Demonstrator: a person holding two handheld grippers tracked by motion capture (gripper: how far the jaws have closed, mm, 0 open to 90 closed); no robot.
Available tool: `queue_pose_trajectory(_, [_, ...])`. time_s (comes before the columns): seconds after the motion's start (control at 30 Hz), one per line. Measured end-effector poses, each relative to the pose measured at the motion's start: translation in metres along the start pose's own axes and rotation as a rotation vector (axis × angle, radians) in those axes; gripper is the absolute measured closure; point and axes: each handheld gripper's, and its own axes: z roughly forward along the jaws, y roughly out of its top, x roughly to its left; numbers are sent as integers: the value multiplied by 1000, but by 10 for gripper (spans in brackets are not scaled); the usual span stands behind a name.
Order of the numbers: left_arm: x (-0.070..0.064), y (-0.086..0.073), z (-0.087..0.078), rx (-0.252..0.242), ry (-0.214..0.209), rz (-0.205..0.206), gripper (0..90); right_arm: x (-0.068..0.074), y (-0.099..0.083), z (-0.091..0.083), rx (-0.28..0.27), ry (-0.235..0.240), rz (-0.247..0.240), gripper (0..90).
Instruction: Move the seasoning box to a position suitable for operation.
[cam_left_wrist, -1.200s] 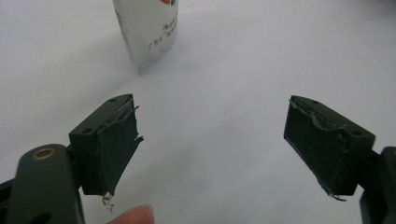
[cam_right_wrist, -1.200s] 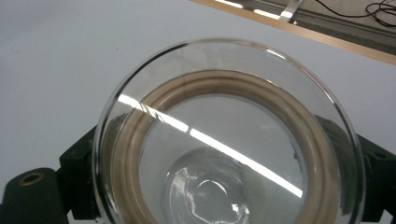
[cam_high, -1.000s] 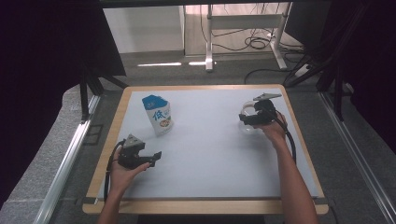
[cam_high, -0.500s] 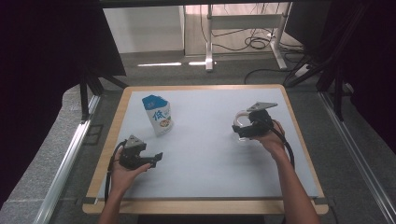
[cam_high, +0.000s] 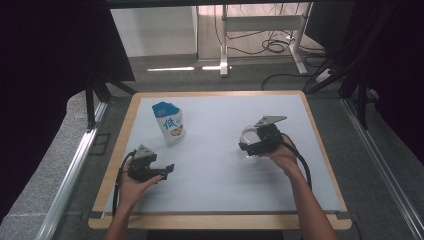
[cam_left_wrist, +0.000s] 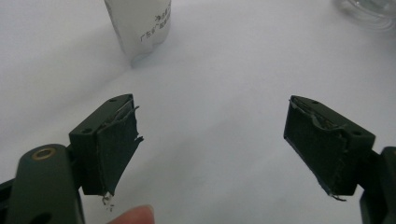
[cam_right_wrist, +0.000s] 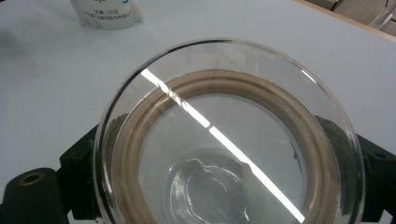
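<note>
A clear glass lid (cam_right_wrist: 229, 135) with a tan sealing ring round its inside sits between the two black jaws of the right gripper (cam_high: 256, 147), which press against its rim from either side, so the claw is pinching the lid. In the right gripper view the lid's knob shows through the glass, and a bright streak of reflected light crosses it (whether the lid touches the table cannot be told from here). In the high view the lid (cam_high: 246, 136) lies right of the table's middle, with the person's right hand (cam_high: 283, 156) wrapped around the gripper's body and the grey three-cornered plate on top tilted upward. The surface under it is a white mat on a wood-edged table (cam_high: 320, 145). Well apart to the left, toward the far side, a white pouch with a blue top (cam_high: 169, 123) stands upright; its lower part (cam_left_wrist: 140, 28) shows at the top of the left gripper view. The left gripper (cam_high: 168, 169) is near the front left of the mat, held in the left hand (cam_high: 131, 184), its jaws spread wide with nothing between them but bare mat, and worn, frayed pads (cam_left_wrist: 116, 149) on their inner faces.
</note>
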Motion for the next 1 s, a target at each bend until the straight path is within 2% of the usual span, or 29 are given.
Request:
queue_pose_trajectory(0.2, [-1,0,1,6,-2,3,175,8,-2,6,14,35,-19,111])
queue_pose_trajectory(0.37, [-1,-1,1,8,0,3,175,10,-4,11,24,34,-34,108])
queue_pose_trajectory(0.53, [-1,-1,2,17,-6,1,175,9,-3,10,28,50,-4,84])
queue_pose_trajectory(0.57, [-1,-1,1,24,-8,-1,175,9,-2,7,14,54,9,49])
queue_pose_trajectory(0.67, [-2,-1,1,30,-15,-1,188,11,-1,1,-16,37,19,35])
queue_pose_trajectory(0.7, [-2,-2,0,32,-27,-7,191,11,1,-8,-60,17,34,30])
queue_pose_trajectory(0.73, [-2,-2,0,32,-27,-7,190,11,1,-8,-60,17,34,30])
queue_pose_trajectory(0.77, [-2,-2,-1,27,-25,-8,190,11,2,-13,-84,9,45,30])
queue_pose_trajectory(0.83, [-2,-2,-2,18,-20,-7,189,10,2,-29,-161,4,69,33])
queue_pose_trajectory(0.9, [-2,-2,-4,2,-12,-1,190,10,-1,-39,-205,1,75,65])
queue_pose_trajectory(0.93, [-2,-2,-4,2,-12,-1,192,10,-1,-39,-205,1,75,65])
queue_pose_trajectory(0.97, [-2,-2,-5,-8,-8,2,195,9,-6,-49,-243,-13,84,125])
queue_pose_trajectory(1.0, [-2,-2,-5,-8,-8,2,197,9,-6,-49,-243,-13,84,125])
